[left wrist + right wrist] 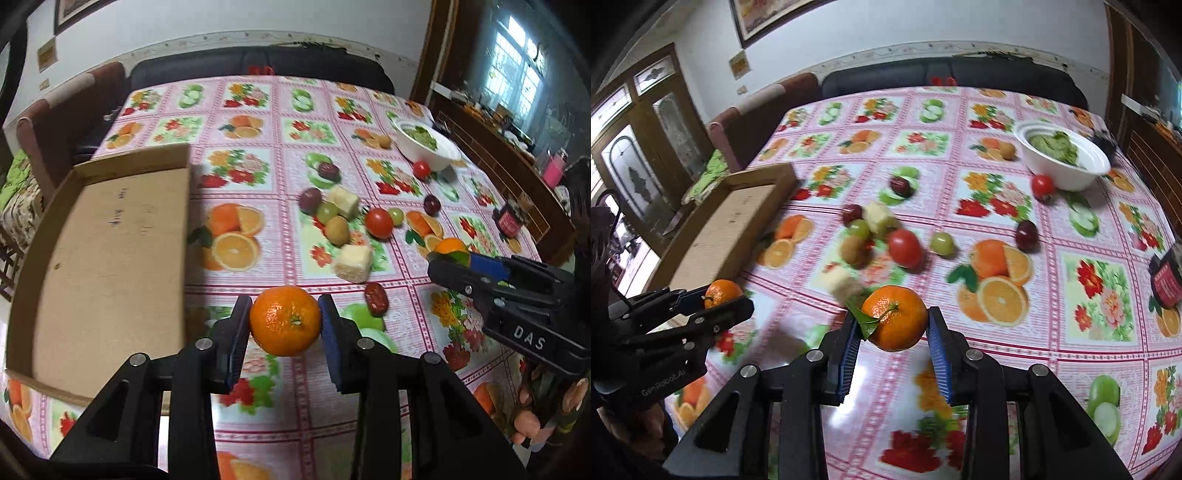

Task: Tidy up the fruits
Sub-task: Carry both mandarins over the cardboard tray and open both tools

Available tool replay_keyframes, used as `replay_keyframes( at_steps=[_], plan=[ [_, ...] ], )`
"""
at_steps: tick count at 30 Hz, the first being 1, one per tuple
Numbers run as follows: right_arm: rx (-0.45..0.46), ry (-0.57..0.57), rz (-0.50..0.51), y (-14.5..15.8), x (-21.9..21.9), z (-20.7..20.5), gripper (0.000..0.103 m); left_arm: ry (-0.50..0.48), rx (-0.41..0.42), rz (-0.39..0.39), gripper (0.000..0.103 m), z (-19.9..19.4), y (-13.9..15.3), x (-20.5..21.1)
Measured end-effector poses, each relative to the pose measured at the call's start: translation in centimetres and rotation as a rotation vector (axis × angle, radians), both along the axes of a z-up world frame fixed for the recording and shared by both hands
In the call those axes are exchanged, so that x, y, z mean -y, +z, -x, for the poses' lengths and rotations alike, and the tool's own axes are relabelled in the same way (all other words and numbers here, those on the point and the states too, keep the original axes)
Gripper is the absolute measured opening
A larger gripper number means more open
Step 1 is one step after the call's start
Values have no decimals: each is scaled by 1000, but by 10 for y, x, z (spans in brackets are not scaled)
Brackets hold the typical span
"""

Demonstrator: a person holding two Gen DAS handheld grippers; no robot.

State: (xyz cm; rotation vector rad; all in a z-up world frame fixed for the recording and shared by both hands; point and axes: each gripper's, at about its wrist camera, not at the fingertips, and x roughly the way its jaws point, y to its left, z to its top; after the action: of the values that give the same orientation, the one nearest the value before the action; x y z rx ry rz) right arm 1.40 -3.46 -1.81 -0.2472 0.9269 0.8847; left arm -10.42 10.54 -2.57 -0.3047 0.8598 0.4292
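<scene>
two tangerines gripped, one per gripper, above the table

left gripper (284,321) was clenched on a plain tangerine (285,320), pads pressed on both its sides, fruit clear of the tablecloth (258,107) near the table's near edge; right gripper (892,325) was clenched on a leafy tangerine (895,317), green leaf against its left pad, also off the cloth; cardboard tray (110,258) sat at the table's left edge, nothing seen in it; loose pile mid-table: kiwi (338,229), green grape (327,211), big tomato (378,222), two pale cake-like cubes (352,263), dark plums (309,200); a red date (375,299) lay just right of the left gripper; white bowl (424,146) with green stuff stood toward the far right corner, small tomato (421,169) just beside it; dark jar (1165,282) at the right edge; right-wrist view was blurred around the pile.
</scene>
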Motion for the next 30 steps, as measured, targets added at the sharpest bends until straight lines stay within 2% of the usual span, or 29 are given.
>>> replay_keyframes(
  at_steps=[14, 30],
  plan=[
    [22, 134, -58, 29, -45, 44, 36, 109, 28, -56, 34, 38, 18, -36],
    [23, 226, -76, 40, -86, 64, 36, 254, 17, -54, 34, 82, 15, -90]
  ],
)
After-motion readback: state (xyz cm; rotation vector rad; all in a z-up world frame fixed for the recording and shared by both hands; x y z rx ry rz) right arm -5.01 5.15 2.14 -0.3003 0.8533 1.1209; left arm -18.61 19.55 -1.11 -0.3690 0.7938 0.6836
